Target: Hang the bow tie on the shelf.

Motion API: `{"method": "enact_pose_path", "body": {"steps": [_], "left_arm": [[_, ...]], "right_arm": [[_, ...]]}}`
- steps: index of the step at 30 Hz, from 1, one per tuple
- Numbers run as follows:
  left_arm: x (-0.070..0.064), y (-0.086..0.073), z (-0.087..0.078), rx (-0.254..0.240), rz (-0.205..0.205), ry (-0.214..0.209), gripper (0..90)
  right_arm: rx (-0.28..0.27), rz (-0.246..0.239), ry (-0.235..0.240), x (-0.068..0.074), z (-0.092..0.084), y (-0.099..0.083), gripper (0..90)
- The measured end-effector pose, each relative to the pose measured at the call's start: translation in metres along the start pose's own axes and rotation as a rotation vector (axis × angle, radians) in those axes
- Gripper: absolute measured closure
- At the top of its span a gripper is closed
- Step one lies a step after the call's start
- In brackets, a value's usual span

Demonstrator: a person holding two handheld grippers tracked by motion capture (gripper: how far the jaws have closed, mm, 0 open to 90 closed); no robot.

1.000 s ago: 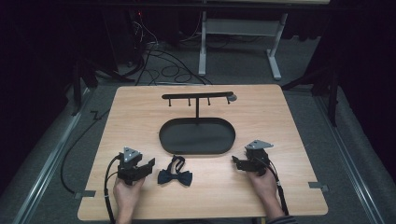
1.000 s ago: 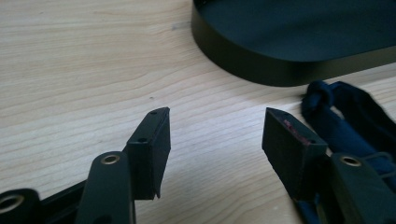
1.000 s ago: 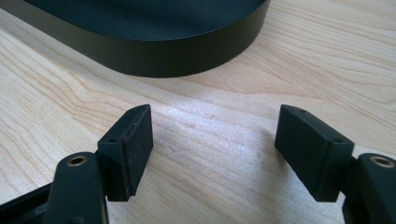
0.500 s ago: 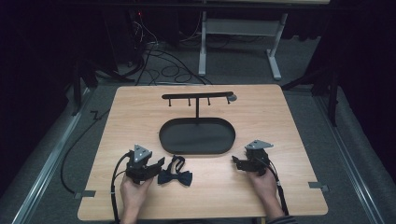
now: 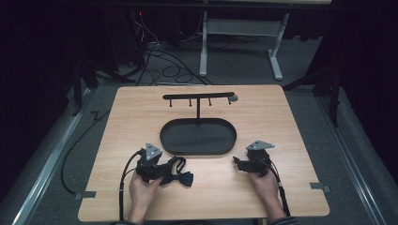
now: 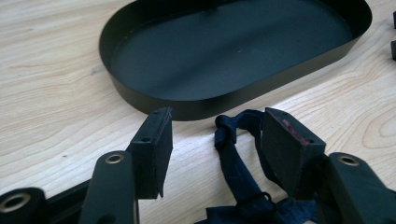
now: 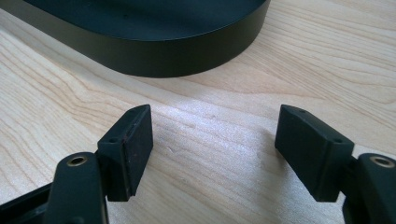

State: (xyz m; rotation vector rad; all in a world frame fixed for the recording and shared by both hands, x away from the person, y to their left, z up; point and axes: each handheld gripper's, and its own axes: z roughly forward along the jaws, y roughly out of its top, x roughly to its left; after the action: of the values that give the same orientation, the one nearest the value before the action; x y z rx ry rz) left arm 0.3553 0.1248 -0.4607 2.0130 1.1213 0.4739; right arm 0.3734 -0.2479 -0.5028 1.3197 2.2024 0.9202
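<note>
Your L gripper (image 6: 212, 140): jaws wide apart, nothing pinched; navy bow tie (image 6: 238, 172) strap lies between fingers, nearer the R-hand pad. Your R gripper (image 7: 212, 149): jaws apart, empty, black tray (image 7: 154, 51) just beyond fingertips.

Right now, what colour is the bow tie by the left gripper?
Dark navy blue, plain, no pattern: the bow tie shows best in the left gripper view.

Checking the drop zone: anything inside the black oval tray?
The black oval tray looks bare inside: the left gripper view shows only its dark floor. The hanger stand's post rises at its far rim. The bow tie lies outside on the table, between the left claw's open jaws.
</note>
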Motion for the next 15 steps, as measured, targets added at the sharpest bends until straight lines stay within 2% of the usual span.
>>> {"method": "enact_pose_path", "body": {"steps": [7,10,15], "left_arm": [[-0.002,0.0,0.009,0.045,-0.002,-0.013,44.4],[-0.002,0.0,0.016,0.08,-0.011,-0.004,47.0],[-0.001,-0.004,0.022,0.109,-0.014,-0.003,51.4]], "right_arm": [[0.0,0.0,0.0,0.0,0.0,0.0,29.3],[0.0,0.0,0.0,0.0,0.0,0.0,29.2],[0.0,0.0,0.0,0.0,0.0,0.0,29.3]]}}
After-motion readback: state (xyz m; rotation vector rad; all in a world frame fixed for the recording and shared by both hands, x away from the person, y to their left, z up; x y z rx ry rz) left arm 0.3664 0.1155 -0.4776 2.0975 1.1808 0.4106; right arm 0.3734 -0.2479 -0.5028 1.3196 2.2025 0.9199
